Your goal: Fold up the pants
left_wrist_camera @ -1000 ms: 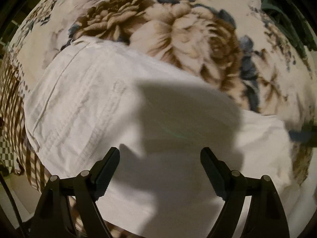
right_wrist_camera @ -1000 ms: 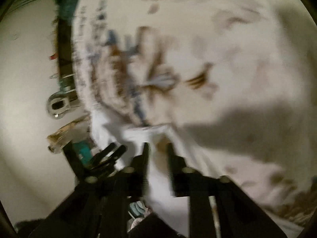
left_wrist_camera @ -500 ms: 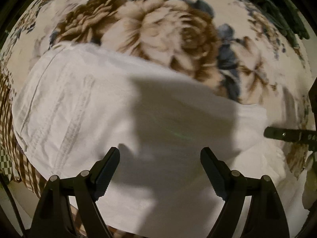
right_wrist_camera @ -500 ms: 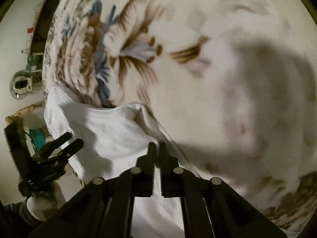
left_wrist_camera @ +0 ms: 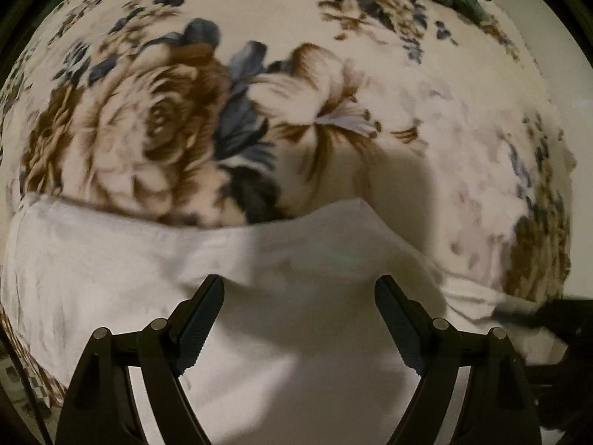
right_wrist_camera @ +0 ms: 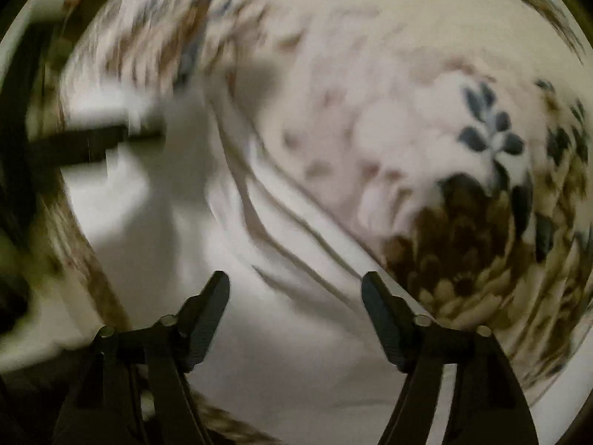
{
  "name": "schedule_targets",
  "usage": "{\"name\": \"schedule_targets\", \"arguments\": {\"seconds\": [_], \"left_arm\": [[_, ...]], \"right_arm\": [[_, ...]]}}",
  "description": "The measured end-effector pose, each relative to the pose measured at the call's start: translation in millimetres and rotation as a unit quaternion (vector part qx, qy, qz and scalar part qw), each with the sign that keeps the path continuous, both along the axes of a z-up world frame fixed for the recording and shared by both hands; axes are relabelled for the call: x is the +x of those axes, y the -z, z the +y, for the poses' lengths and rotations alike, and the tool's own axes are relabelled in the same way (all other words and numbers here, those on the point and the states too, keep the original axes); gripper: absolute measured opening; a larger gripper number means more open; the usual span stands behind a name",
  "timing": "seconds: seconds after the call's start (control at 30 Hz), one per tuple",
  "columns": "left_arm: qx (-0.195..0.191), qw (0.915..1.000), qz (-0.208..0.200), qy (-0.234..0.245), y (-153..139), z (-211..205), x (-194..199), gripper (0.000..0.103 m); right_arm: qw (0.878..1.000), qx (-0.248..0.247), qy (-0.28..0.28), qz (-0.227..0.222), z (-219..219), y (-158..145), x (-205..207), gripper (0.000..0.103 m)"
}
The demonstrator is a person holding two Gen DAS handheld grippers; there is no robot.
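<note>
White pants (left_wrist_camera: pixel 122 267) spread flat on floral bedding (left_wrist_camera: pixel 259 85), filling 6 o'clock under both views, left gripper (left_wrist_camera: pixel 298 320) hanging spread wide and empty over them, right gripper (right_wrist_camera: pixel 294 317) opening too, nothing pinched, cloth creased toward 12.

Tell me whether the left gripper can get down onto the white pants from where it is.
Probably yes. The left gripper hangs open above the white pants with nothing between its fingers and the cloth. The pants lie spread on the floral blanket; the right gripper, jaws opening, is off to the side.
</note>
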State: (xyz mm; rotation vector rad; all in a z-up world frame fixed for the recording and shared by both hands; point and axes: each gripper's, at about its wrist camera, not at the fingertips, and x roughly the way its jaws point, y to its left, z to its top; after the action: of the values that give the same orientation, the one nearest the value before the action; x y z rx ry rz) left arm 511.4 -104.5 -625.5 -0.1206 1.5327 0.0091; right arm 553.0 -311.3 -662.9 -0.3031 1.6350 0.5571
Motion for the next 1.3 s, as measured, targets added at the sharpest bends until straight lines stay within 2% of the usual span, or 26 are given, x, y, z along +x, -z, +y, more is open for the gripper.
{"name": "schedule_targets", "arguments": {"seconds": [0.03,0.1,0.23,0.33,0.4,0.5,0.57,0.6,0.63,0.67,0.7,0.73,0.8,0.87,0.9,0.93,0.97,1.03,1.1,1.17,1.2,1.23,1.27,1.3], "left_arm": [[0.004,1.0,0.001,-0.002,5.3,-5.0,5.9,0.083],[0.008,0.9999,0.002,-0.011,11.8,-8.1,14.3,0.083],[0.013,0.9998,0.002,-0.016,19.2,-5.5,21.9,0.085],[0.011,0.9998,0.008,-0.017,23.4,-1.9,27.7,0.086],[0.011,0.9996,0.016,-0.02,26.6,5.1,30.3,0.087],[0.011,0.9994,0.021,-0.025,26.4,11.2,33.4,0.087],[0.005,0.9995,0.014,-0.028,14.4,13.7,35.3,0.087],[-0.002,0.9997,0.0,-0.025,-1.3,11.8,29.5,0.087],[-0.002,0.9997,-0.013,-0.019,-13.5,9.6,23.4,0.087],[0.0,0.9996,-0.026,-0.008,-25.6,3.0,17.1,0.087],[0.001,0.9993,-0.036,0.006,-36.2,-6.2,9.3,0.087],[0.0,0.9991,-0.041,0.014,-41.5,-12.0,3.0,0.088],[-0.003,0.9987,-0.04,0.031,-46.2,-30.1,-13.0,0.088],[-0.015,0.9985,-0.021,0.047,-38.8,-50.3,-25.7,0.088],[-0.018,0.9983,-0.012,0.054,-33.4,-59.0,-31.3,0.088],[-0.022,0.9979,-0.002,0.06,-26.9,-65.9,-37.8,0.088],[-0.026,0.9974,0.007,0.066,-17.4,-73.1,-42.6,0.088],[-0.031,0.9965,0.017,0.075,-5.0,-87.6,-51.3,0.088],[-0.017,0.9954,0.019,0.092,8.4,-102.9,-52.4,0.088],[0.002,0.9937,0.02,0.11,20.1,-114.2,-50.1,0.088],[0.011,0.9929,0.022,0.116,25.4,-116.9,-49.1,0.088],[0.018,0.9924,0.026,0.119,30.2,-118.2,-48.1,0.088],[0.023,0.9918,0.027,0.123,36.1,-119.3,-46.0,0.091],[0.027,0.9911,0.027,0.127,38.9,-120.3,-44.8,0.093]], "right_arm": [[1.0,-0.006,0.012,0.001,-4.2,8.3,4.0,0.005],[0.994,0.039,0.098,0.025,-29.0,18.1,20.5,0.003],[0.978,0.072,0.195,0.035,-58.1,28.0,31.0,0.003],[0.944,0.115,0.301,0.073,-88.5,40.9,33.7,0.002],[0.928,0.132,0.338,0.086,-99.8,50.8,30.4,0.002],[0.919,0.14,0.356,0.096,-103.7,54.1,28.5,0.003],[0.912,0.163,0.367,0.088,-98.9,44.9,21.0,0.012],[0.903,0.18,0.384,0.067,-109.3,27.7,13.1,0.032],[0.895,0.19,0.4,0.045,-126.5,11.6,2.5,0.063],[0.886,0.202,0.417,0.024,-138.1,-0.9,-9.3,0.077],[0.863,0.225,0.452,-0.01,-158.6,-20.9,-29.7,0.083],[0.848,0.229,0.477,-0.025,-171.5,-29.7,-43.4,0.083],[0.806,0.206,0.553,-0.054,-210.0,-46.6,-89.5,0.083],[0.765,0.156,0.621,-0.073,-247.2,-52.1,-138.6,0.083],[0.736,0.108,0.664,-0.072,-272.1,-48.1,-173.4,0.083],[0.717,0.09,0.688,-0.068,-282.1,-42.1,-193.5,0.083],[0.691,0.08,0.715,-0.06,-300.0,-32.0,-217.5,0.083],[0.64,0.095,0.762,-0.037,-333.4,-2.8,-256.4,0.083],[0.6,0.154,0.785,-0.009,-352.1,34.5,-274.8,0.083],[0.584,0.18,0.792,-0.007,-355.3,57.6,-280.8,0.083],[0.582,0.183,0.792,-0.016,-355.8,61.6,-281.2,0.083],[0.58,0.176,0.795,-0.03,-347.7,64.8,-278.6,0.07],[0.582,0.15,0.798,-0.049,-348.7,59.2,-280.5,0.052],[0.585,0.136,0.797,-0.06,-350.1,54.1,-282.3,0.018]]}}
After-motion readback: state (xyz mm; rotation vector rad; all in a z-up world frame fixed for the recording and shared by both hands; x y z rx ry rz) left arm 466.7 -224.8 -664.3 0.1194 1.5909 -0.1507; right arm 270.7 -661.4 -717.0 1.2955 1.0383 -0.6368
